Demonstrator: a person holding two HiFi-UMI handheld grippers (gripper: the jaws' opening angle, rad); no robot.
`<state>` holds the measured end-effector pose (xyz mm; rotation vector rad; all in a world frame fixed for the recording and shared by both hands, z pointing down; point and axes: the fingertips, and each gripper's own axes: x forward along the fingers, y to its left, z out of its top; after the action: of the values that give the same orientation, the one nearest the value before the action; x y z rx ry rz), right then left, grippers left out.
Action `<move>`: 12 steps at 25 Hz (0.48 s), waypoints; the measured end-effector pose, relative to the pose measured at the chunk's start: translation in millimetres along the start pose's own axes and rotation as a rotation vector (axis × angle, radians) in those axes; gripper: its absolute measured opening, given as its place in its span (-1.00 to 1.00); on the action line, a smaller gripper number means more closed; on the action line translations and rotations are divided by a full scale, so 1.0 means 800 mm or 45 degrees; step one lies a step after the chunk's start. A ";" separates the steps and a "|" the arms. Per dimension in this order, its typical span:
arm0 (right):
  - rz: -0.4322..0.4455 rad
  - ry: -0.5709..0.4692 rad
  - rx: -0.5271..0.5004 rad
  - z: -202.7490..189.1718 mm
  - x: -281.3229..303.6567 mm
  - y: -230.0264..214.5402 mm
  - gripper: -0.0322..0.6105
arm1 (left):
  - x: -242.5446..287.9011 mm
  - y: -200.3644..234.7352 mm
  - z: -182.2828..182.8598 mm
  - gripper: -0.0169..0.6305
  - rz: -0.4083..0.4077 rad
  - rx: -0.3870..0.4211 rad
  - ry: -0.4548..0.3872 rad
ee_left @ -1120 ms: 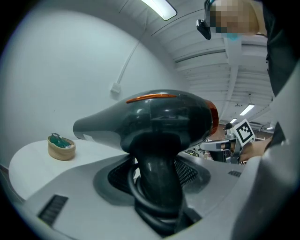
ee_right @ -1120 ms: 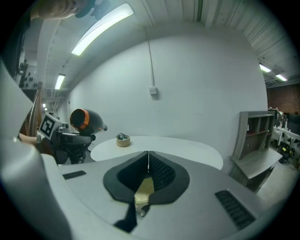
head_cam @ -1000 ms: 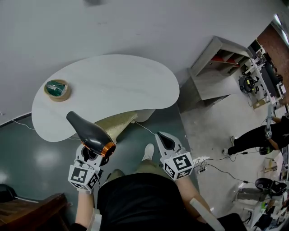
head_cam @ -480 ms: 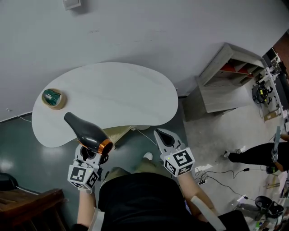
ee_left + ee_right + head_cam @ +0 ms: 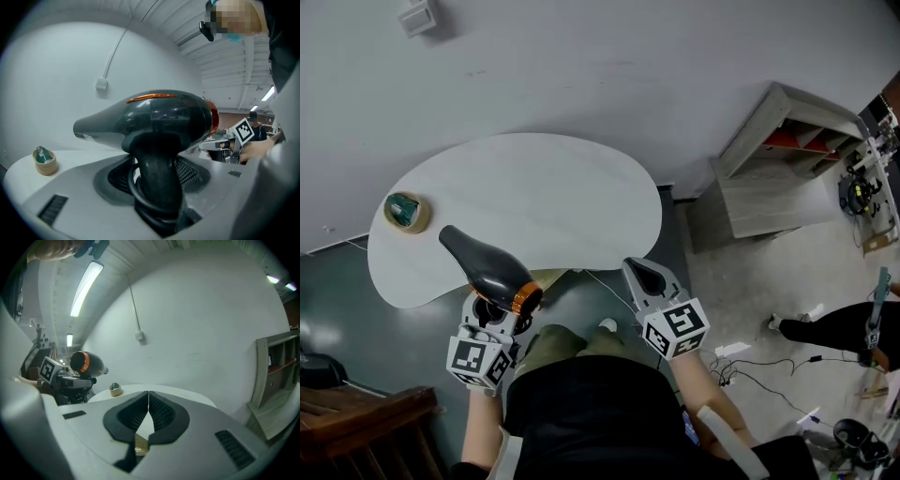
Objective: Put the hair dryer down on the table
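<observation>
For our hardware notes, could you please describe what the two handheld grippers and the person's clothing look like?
Both the left gripper and right gripper have light grey shells with black ribbed pads. Each carries a white cube printed with black square markers. The person wears a black top and olive trousers.

1. The head view looks steeply down from high above the person onto the table (image 5: 534, 197) and floor (image 5: 356, 319).
2. The left gripper view sits low, very near the hair dryer (image 5: 154, 117), facing the wall (image 5: 56, 61).
3. The right gripper view faces that wall too; all three share the table and what seems a tape roll (image 5: 404, 212).
</observation>
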<state>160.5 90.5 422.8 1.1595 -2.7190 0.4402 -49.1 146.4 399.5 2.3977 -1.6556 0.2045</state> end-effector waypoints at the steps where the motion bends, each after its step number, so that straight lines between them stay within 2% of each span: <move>1: -0.004 0.000 0.014 -0.002 0.000 -0.005 -0.85 | 0.006 -0.003 -0.001 -0.21 -0.004 0.005 0.003; 6: -0.024 0.017 0.054 -0.009 -0.001 -0.023 -0.85 | 0.037 -0.009 -0.006 -0.21 -0.020 -0.023 0.018; 12: -0.101 0.037 0.087 -0.011 -0.003 -0.059 -0.85 | 0.085 -0.005 -0.015 -0.21 -0.049 -0.022 0.071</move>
<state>196.4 64.2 440.3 1.2625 -2.6421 0.5385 -21.0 89.9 426.9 2.3866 -1.5793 0.2466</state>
